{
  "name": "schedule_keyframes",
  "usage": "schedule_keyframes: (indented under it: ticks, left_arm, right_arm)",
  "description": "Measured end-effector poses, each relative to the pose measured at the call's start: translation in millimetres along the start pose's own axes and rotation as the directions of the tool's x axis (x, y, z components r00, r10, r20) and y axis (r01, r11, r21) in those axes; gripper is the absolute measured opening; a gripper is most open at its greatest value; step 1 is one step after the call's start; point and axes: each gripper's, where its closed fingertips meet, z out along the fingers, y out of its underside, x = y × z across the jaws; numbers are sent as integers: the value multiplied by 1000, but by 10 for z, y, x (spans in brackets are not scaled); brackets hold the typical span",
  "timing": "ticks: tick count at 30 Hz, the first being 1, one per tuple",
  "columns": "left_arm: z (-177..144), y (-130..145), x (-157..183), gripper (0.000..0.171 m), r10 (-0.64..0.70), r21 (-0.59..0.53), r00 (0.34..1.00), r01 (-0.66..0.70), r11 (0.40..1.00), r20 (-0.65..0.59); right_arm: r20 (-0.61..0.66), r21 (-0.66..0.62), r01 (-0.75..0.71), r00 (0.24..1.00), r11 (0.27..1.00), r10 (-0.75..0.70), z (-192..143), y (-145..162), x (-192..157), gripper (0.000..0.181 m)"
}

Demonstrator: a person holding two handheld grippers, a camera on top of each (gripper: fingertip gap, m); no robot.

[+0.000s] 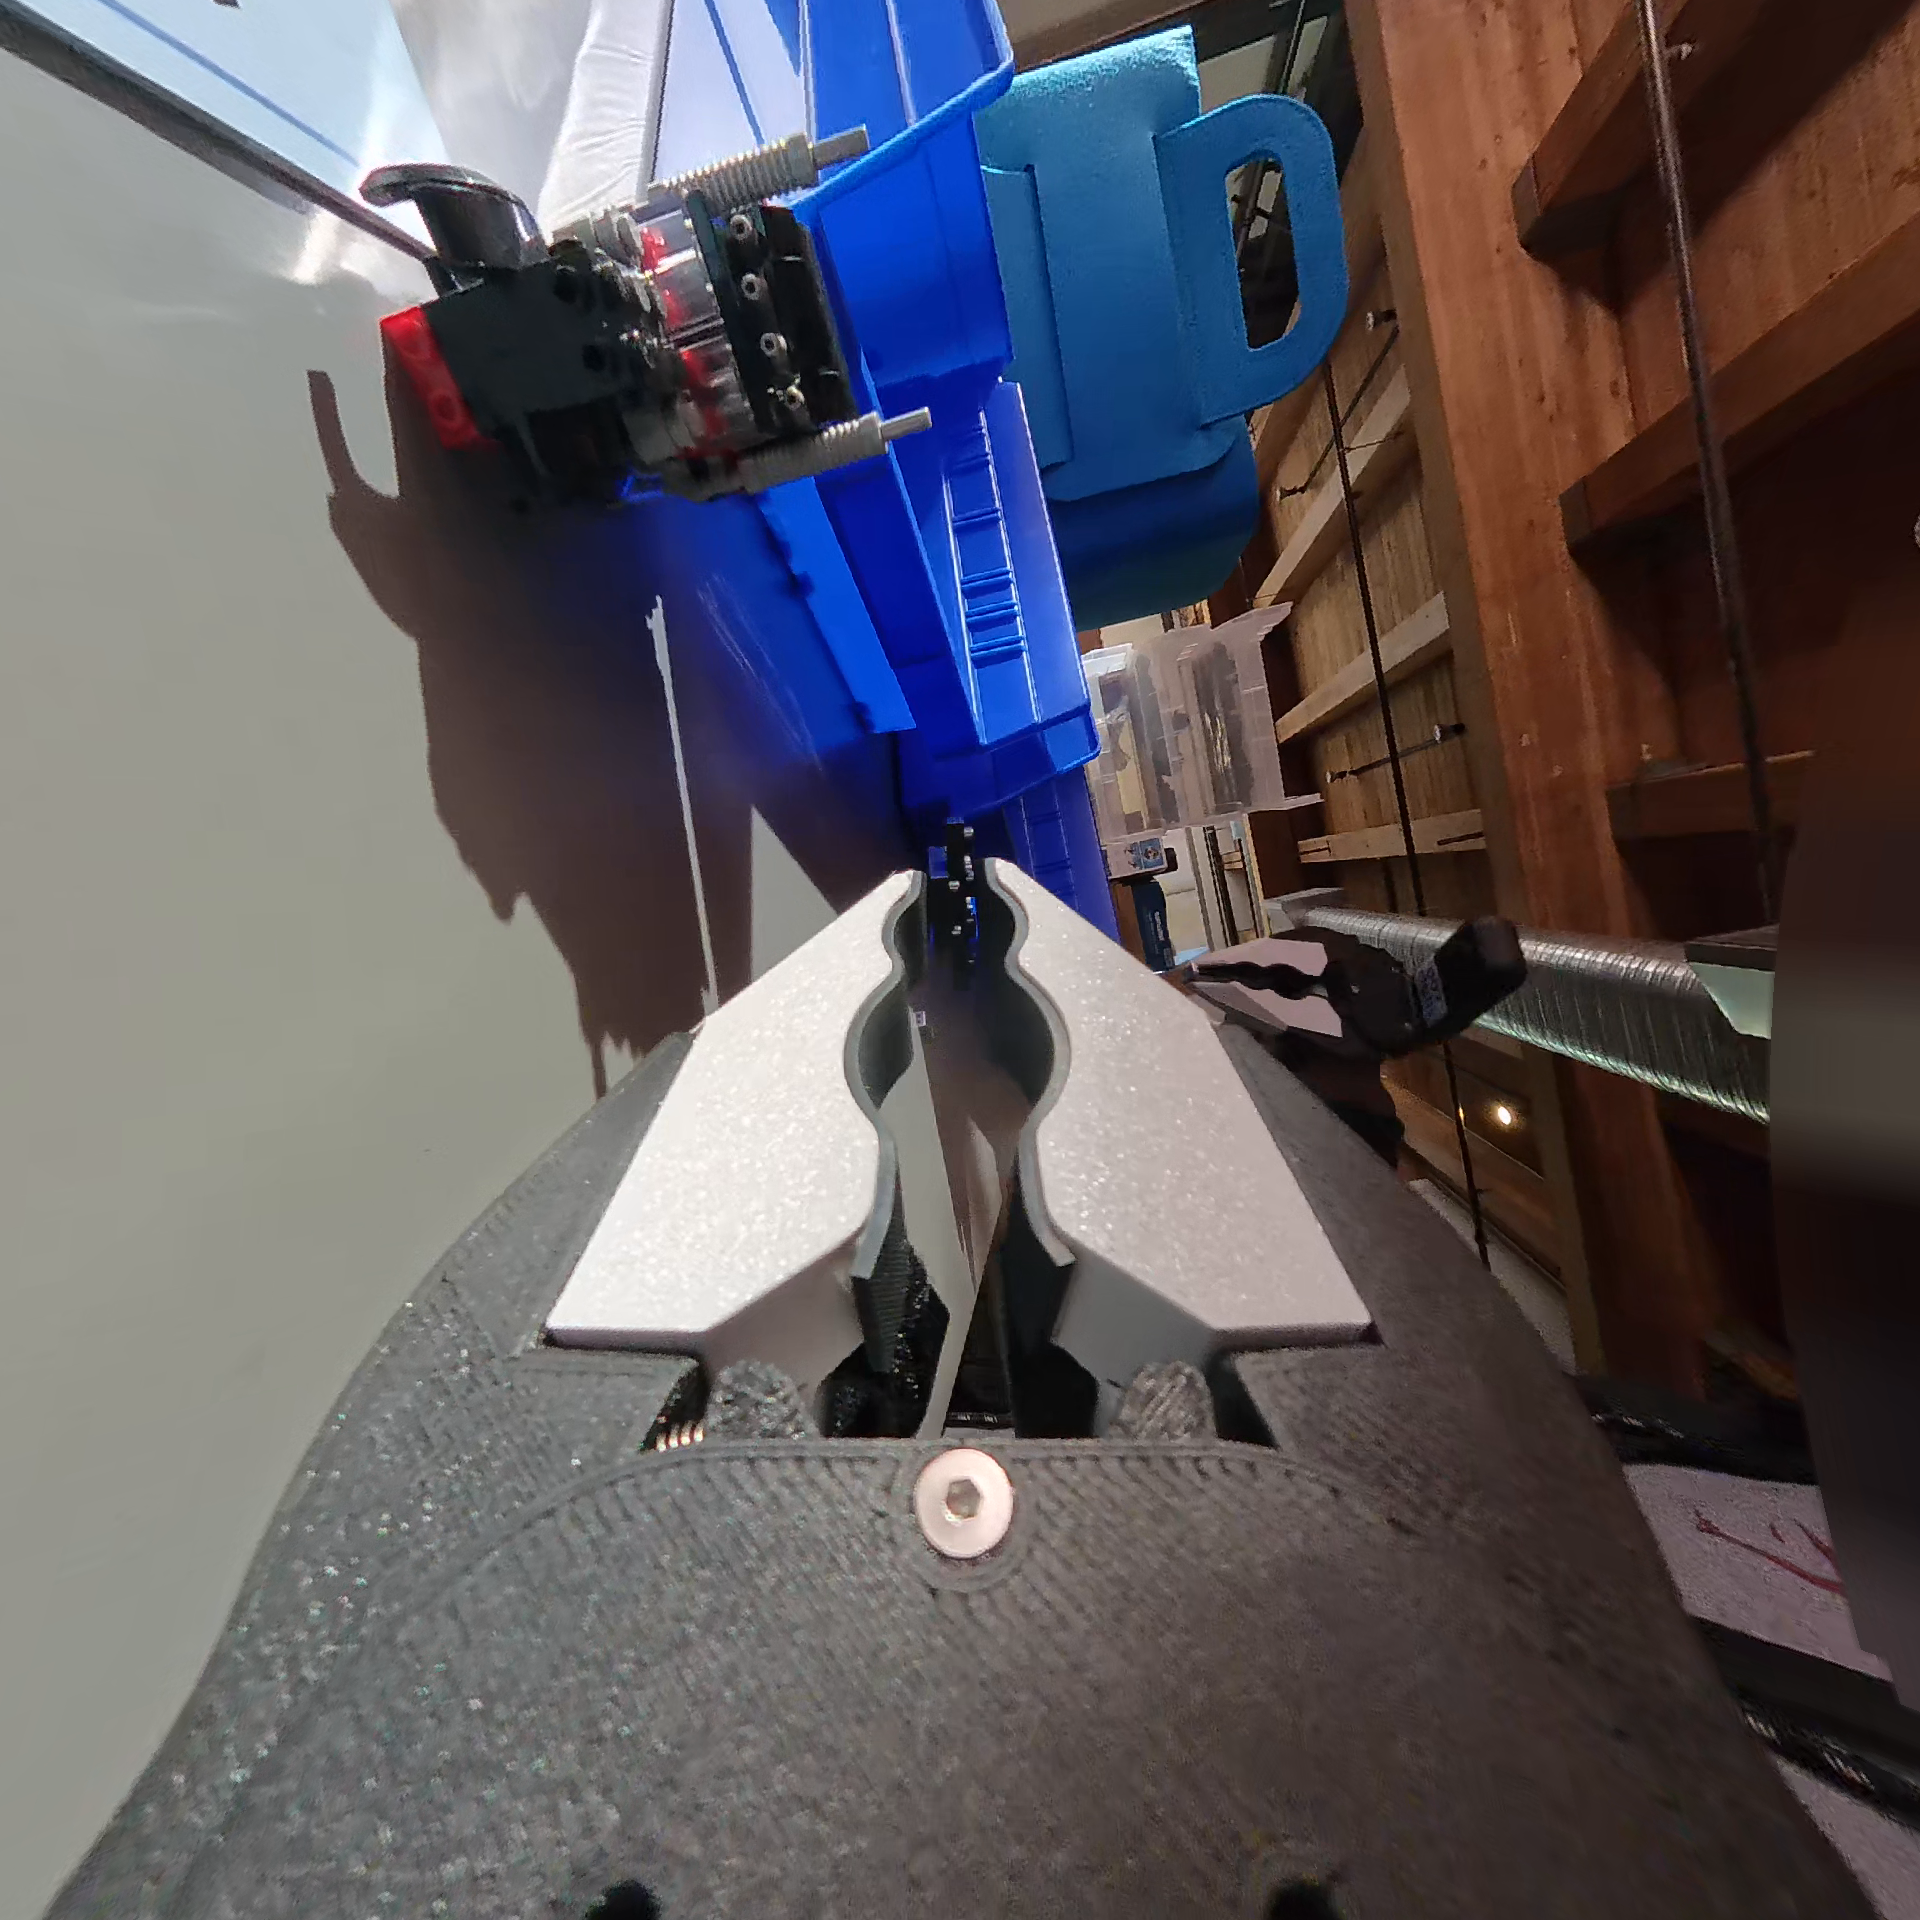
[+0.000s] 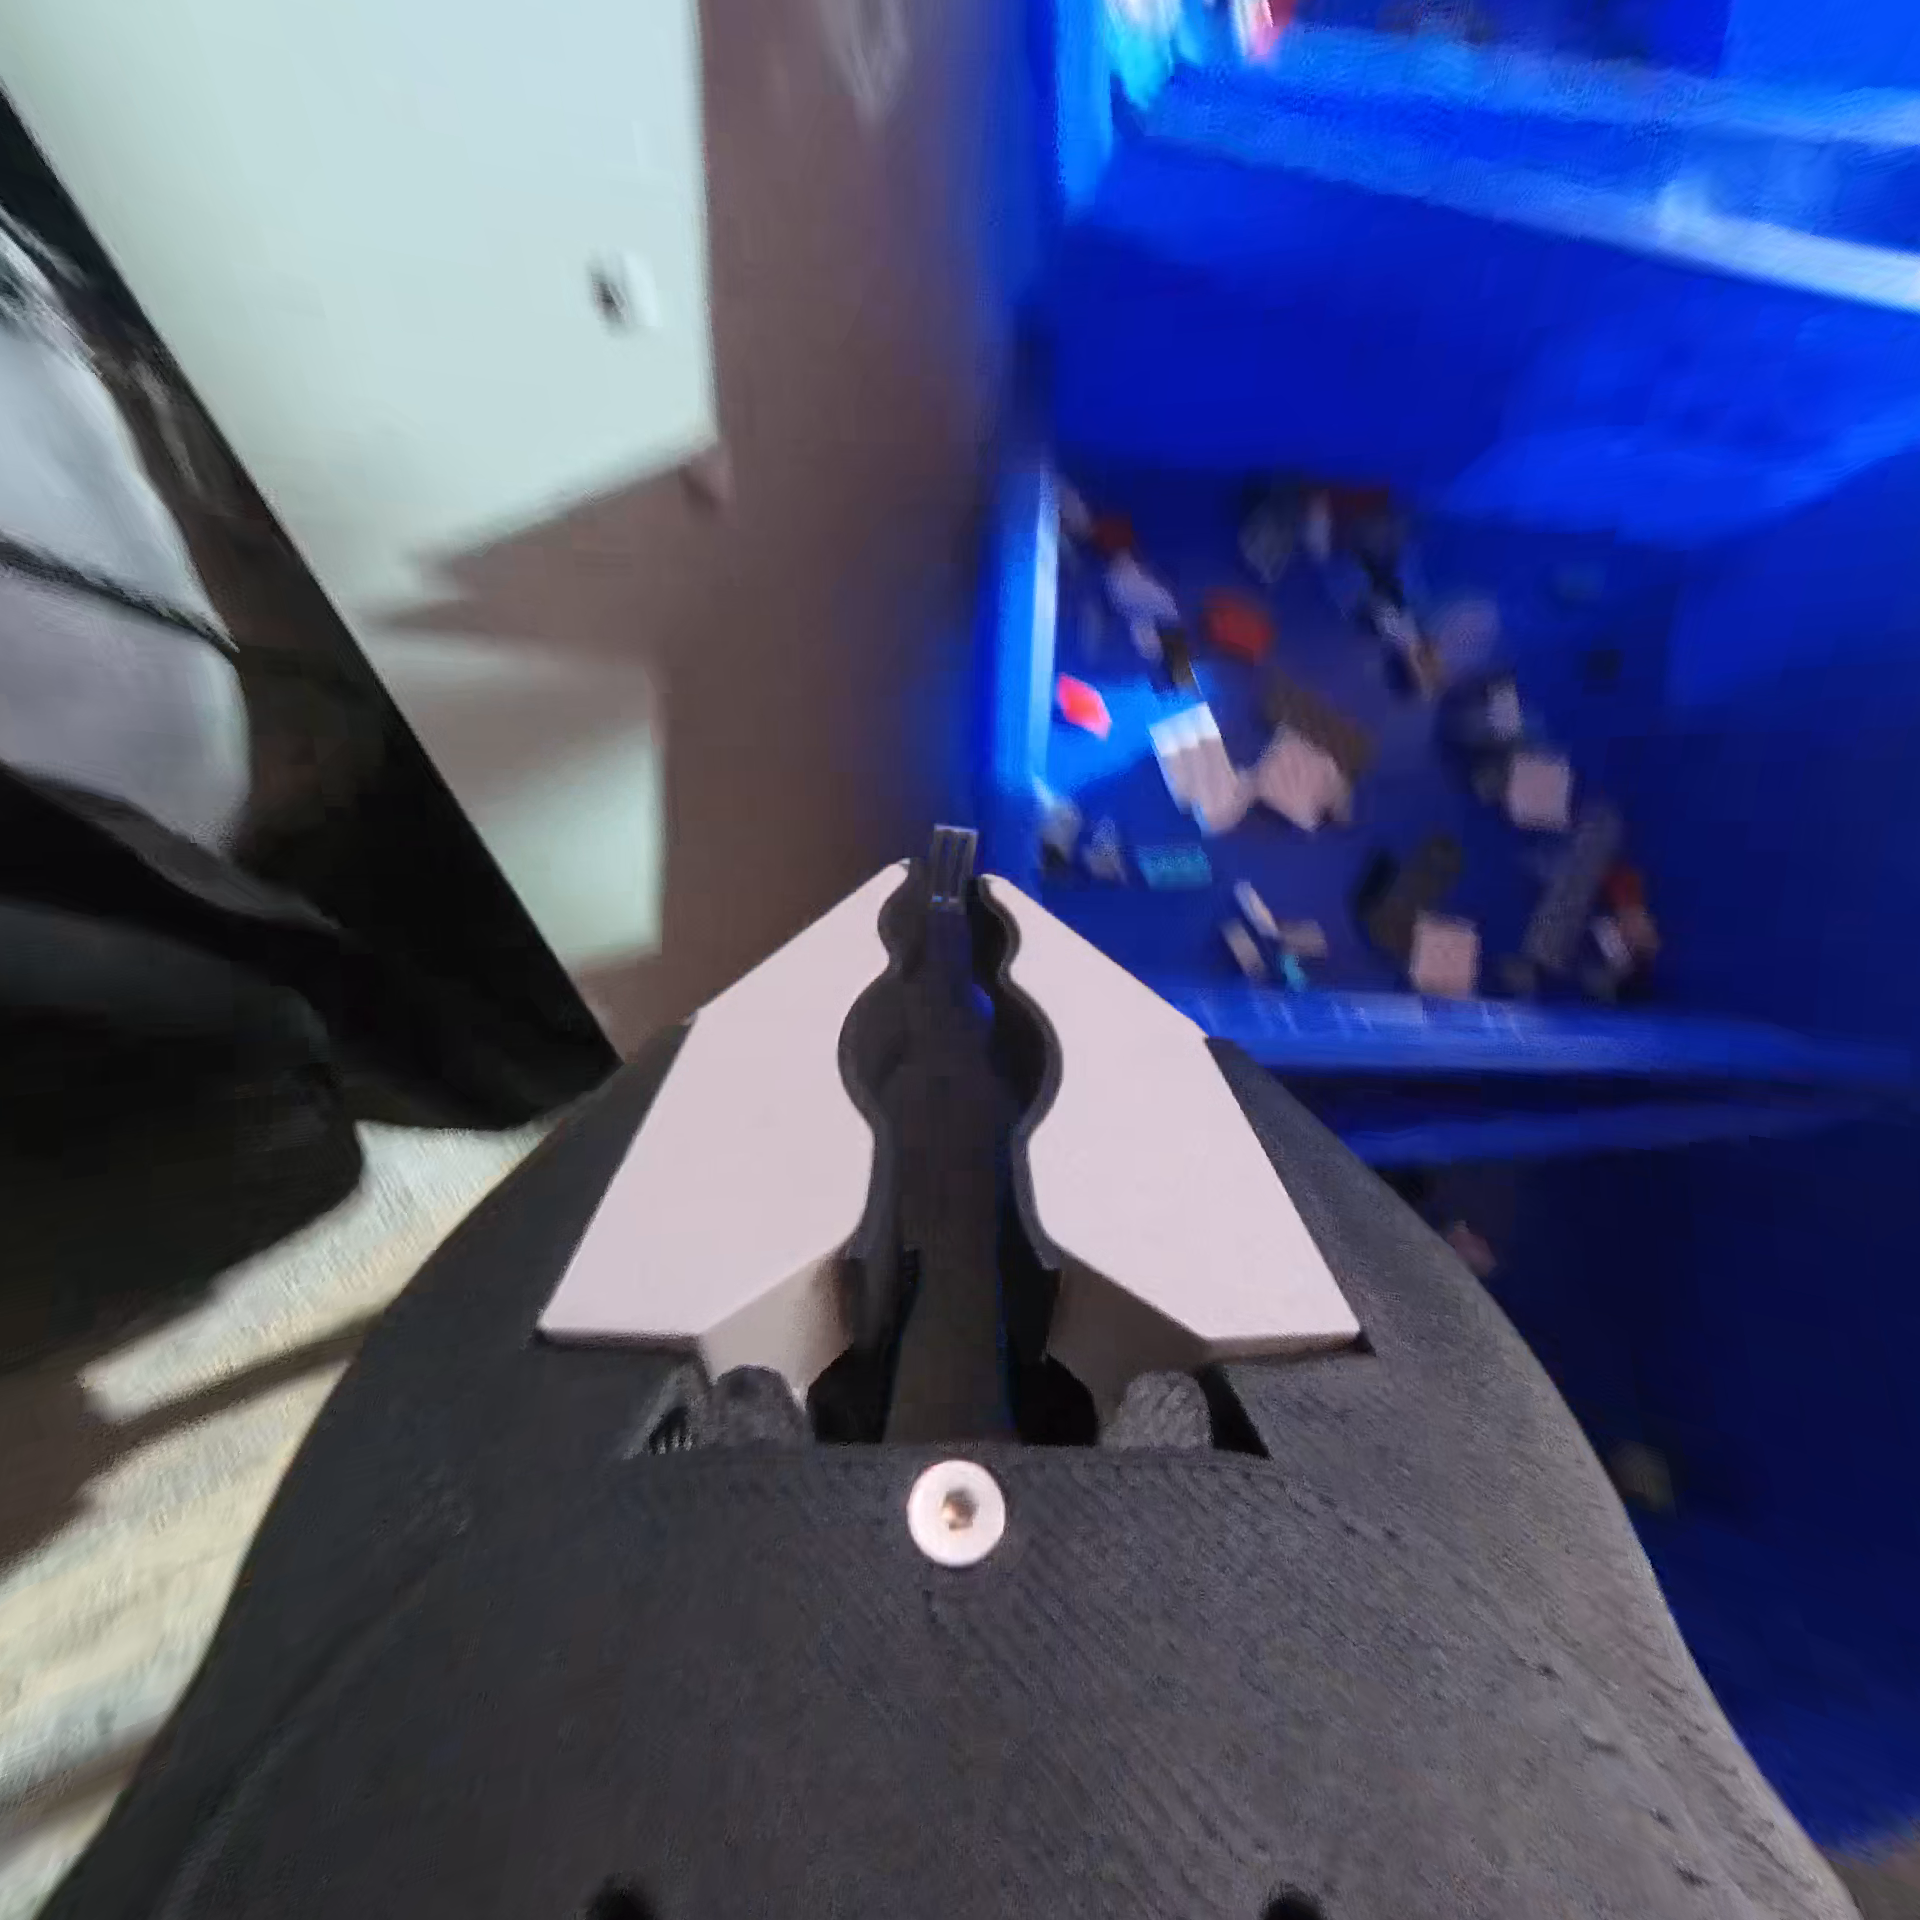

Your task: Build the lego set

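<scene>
In the left wrist view my left gripper point(image 1: 958, 894) is shut on a small black studded lego piece point(image 1: 958, 904) that sticks out past its tips. A partly built lego model point(image 1: 634, 343), black with red and clear parts and grey springs, sits on the white table point(image 1: 156, 727) beside a blue bin point(image 1: 935, 468). In the blurred right wrist view my right gripper point(image 2: 951, 878) is shut on a small dark lego piece point(image 2: 951, 857). It is held left of a blue bin point(image 2: 1455, 1049) with several loose lego pieces point(image 2: 1309, 769).
A blue foam holder point(image 1: 1153, 312) hangs behind the bin. Wooden shelving point(image 1: 1558, 520) and clear storage boxes point(image 1: 1195, 727) stand at the right, with a silver duct point(image 1: 1558, 997) and a black clamp-like tool point(image 1: 1382, 982). A dark shape point(image 2: 156, 935) fills the left of the right wrist view. The tips of one gripper are about 35 cm away from the tips of the other.
</scene>
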Motion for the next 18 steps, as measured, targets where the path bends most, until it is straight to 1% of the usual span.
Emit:
schedule_keyframes:
  ticks: [2,4,7,9,11,13,15,18]
  left_arm:
    - [-43,2,1,9,-18,10,1000,19,1000,-19]
    - [-103,-1,21,9,-36,20,998,37,999,-42]
    - [-237,-46,42,9,-44,53,997,48,997,-65]
    - [-348,-104,39,9,-57,92,995,64,994,-77]
    - [-468,-165,45,9,-67,130,993,79,988,-95]
    - [-587,-233,57,9,-73,167,990,92,982,-121]
    - [-694,-295,81,8,-77,193,985,107,975,-156]
    - [-865,-364,59,8,-109,221,977,149,964,-184]
  right_arm:
    - [46,111,-14,999,994,9,173,-520,-346,11]
    - [87,210,-42,996,977,24,416,-1015,-652,10]
    - [182,331,-143,979,933,86,878,-1689,-1031,10]
    - [253,368,-244,955,897,155,1231,-2060,-1211,9]
    - [317,377,-331,924,865,215,1561,-2374,-1373,10]
    - [362,386,-389,898,837,251,1806,-2660,-1507,9]
    - [391,392,-420,881,818,265,1984,-2903,-1611,9]
    - [405,401,-434,874,807,269,2164,-3157,-1701,10]
